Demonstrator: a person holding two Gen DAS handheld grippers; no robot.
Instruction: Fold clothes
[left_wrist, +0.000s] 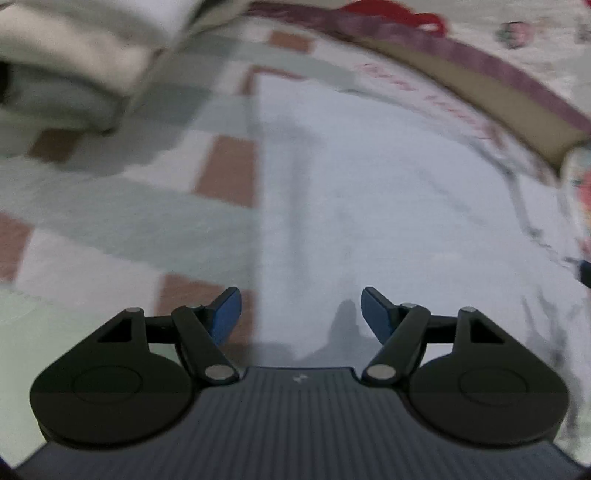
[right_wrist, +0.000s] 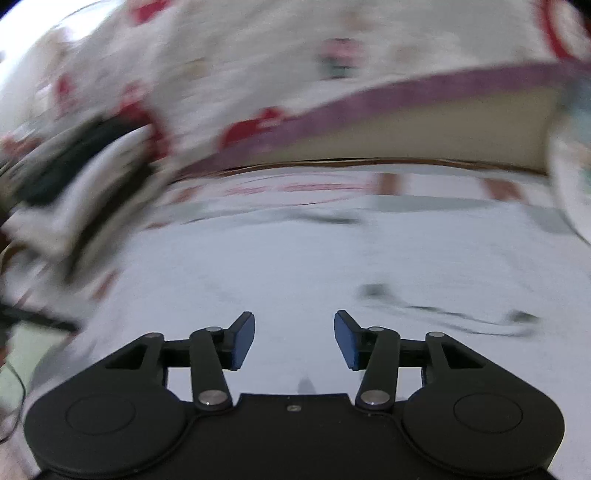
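Checked bedspread (left_wrist: 110, 221), pale green, white and brown squares, under everything. On top, white garment (left_wrist: 388, 221) spread flat, straight left edge running up the left wrist view, dark thin markings toward its right side; same white garment fills the lower half of the right wrist view. Behind, floral cloth with red blotches (right_wrist: 258, 74) and a purple-edged tan band (right_wrist: 406, 136). Stack of folded pale clothes (left_wrist: 74, 74) upper left in the left wrist view, well apart from the garment. Both views heavily blurred.

Left gripper (left_wrist: 301, 314): jaws wide apart, nothing between the blue pads, hovering over the garment's left edge. Right gripper (right_wrist: 294, 341): jaws apart, somewhat narrower, empty, above the white cloth.

Risks, judged only: pinching garment and bedspread together, white on pale, edge hard to separate. Grabbing one layer only if cloth is doubled, fold then skews. Uneven grips between the two hands, crooked crease. Blur hints at fast travel, overshooting the edge likely.

Writing: red script along the garment's far edge (left_wrist: 424, 96), too smeared to read. Small pale mark on left gripper body (left_wrist: 298, 378), illegible.
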